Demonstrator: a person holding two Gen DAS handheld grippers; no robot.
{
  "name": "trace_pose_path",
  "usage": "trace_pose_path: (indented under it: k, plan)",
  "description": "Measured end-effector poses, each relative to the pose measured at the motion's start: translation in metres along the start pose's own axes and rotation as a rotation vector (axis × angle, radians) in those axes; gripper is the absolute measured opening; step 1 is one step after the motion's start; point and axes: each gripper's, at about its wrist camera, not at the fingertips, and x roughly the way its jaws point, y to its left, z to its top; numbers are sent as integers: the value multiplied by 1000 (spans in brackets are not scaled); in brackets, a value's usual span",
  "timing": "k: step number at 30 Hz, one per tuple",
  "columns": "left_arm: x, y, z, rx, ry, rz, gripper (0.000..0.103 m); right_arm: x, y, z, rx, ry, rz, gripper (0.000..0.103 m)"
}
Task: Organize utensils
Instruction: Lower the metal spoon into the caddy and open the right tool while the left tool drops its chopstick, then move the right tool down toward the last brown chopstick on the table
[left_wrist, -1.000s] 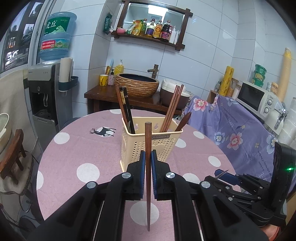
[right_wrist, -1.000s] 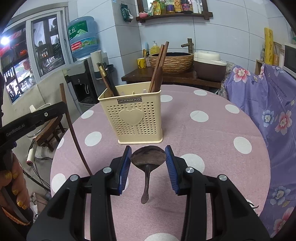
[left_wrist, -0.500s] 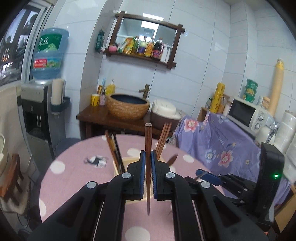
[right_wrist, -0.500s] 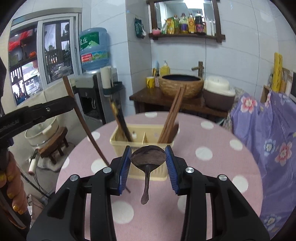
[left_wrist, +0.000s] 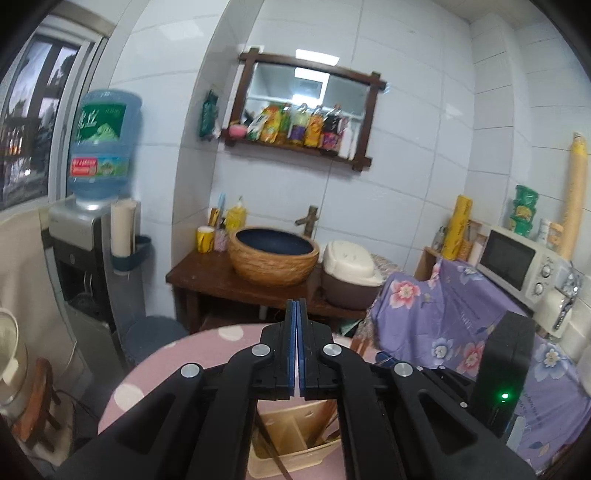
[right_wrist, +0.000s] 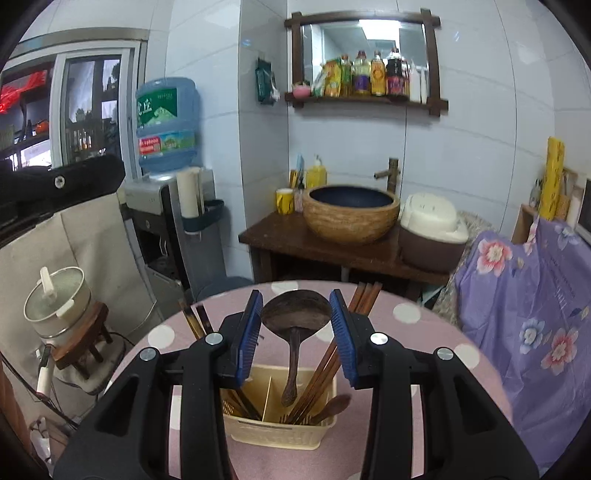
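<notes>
Right tongs (right_wrist: 295, 325): blue pads clamped on the rim of a dark wooden spoon (right_wrist: 295, 314), bowl up between the fingers, handle hanging straight down. Handle tip sits above the cream utensil basket (right_wrist: 277, 428), which lies directly below and slightly ahead of the fingers, on the pink dotted table (right_wrist: 436, 339). Tip looks to be over the right-hand compartment, close to the centre divider; a smaller wooden spoon (right_wrist: 332, 404) and a bundle of chopsticks (right_wrist: 325, 365) already lean there. Darker chopsticks (right_wrist: 194, 321) stand in the left compartment.

Left tongs (left_wrist: 296, 354): pads pressed together, nothing visible between them. Basket (left_wrist: 295, 443) is beneath and just behind the fingertips, mostly hidden by the tong body.

Step in hand, as judged: dropping the spoon into the basket. To do it well, lower the handle clear of the divider and the leaning chopsticks, keep it vertical, release only once the handle is well inside. Risk: handle catches the chopsticks and tips the light basket.
</notes>
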Motion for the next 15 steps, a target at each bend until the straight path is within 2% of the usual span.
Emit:
trace_pose_path:
  k: [9,15]
  plan:
    - [19,40,-82,-72,120,28,2,42,13,-46,-51,110,-5,38]
    - [13,48,-109,-66,155,50,2,55,16,-68,-45,155,-13,39]
